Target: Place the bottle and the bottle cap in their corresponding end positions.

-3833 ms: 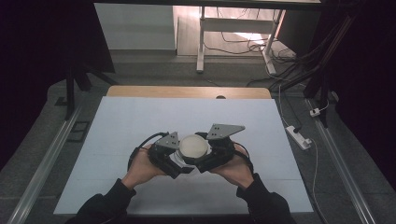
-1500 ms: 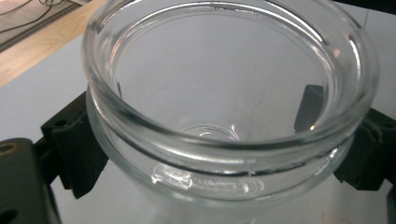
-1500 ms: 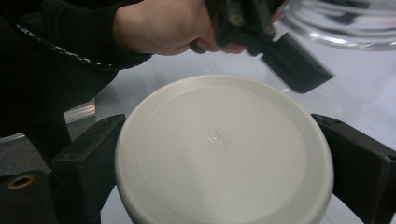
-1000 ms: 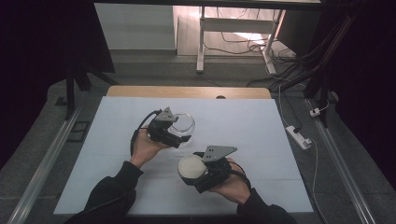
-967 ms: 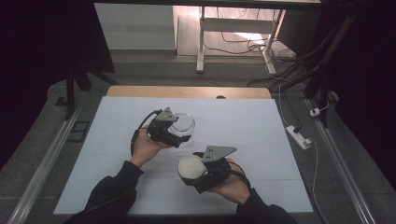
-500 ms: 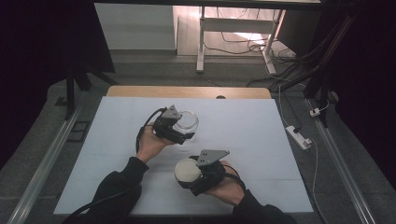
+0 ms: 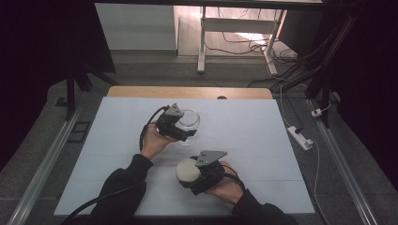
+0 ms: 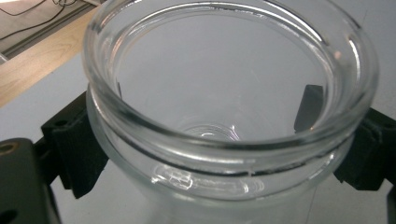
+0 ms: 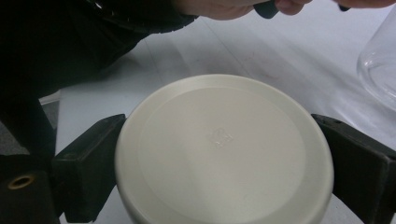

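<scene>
- Since the glass jar (image 7: 188,121) and its cream lid (image 7: 187,171) sit in separate grippers and well apart, the opening step looks done: the jar mouth is bare and the lid is off
- The left gripper (image 7: 180,129) holds the jar toward the far middle of the white bench (image 7: 263,140); in the left gripper view its jaws press on either side of the jar (image 8: 224,107) just below the thick rim, and the jar appears empty, with the bench showing through the glass
- The right gripper (image 7: 193,176) is nearer the person, low over the front part of the bench; in the right gripper view its jaws are closed on opposite edges of the lid (image 9: 224,149), whose smooth top faces the camera
- Whether the jar's base rests on the bench or is lifted slightly, I cannot tell; the same goes for the lid
- What is left, by my judgement, is to put both pieces down: set the lid flat on the bench, stand the jar upright, then open each pair of jaws
- Nothing else lies on the bench, so there is free room for either piece
- The glass is smooth and gripped near the rim, so a tilt could let it slip
</scene>
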A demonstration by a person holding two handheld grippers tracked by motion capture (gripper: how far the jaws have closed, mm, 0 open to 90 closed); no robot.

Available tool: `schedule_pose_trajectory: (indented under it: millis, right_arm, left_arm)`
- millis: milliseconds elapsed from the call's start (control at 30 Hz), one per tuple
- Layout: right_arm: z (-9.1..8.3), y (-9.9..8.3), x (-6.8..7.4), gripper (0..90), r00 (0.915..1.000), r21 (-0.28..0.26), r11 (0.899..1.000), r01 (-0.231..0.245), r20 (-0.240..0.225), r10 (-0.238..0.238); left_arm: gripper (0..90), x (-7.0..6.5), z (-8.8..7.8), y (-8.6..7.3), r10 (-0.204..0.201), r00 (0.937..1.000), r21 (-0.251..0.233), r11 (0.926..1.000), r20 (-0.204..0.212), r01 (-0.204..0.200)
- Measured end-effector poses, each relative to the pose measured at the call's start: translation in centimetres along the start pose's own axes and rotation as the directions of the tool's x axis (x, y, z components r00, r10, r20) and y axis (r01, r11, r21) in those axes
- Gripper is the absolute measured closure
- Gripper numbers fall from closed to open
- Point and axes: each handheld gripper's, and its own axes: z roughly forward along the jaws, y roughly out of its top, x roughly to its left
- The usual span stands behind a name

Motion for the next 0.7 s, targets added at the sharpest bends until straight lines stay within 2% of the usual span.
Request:
schedule_pose_trajectory:
  millis: [267,467,700]
  right_arm:
    - [0.5,-0.4,-0.2,7.8,1.0,0.013,1.0,0.003,-0.002,-0.003]
    - [0.9,-0.9,-0.5,7.8,1.0,0.024,1.0,0.005,0.0,-0.005]
    - [1.6,-1.4,-1.0,7.8,1.0,0.049,0.999,0.002,0.003,-0.002]
  left_arm:
    - [7.5,0.1,0.8,0.2,0.003,1.0,0.0,1.0,0.0,-0.003]
    - [7.5,0.4,1.4,-0.2,-0.004,0.9999,0.014,0.9999,-0.016,0.004]
    - [7.5,0.7,1.9,-0.7,-0.007,0.9999,0.012,0.9999,-0.015,0.007]
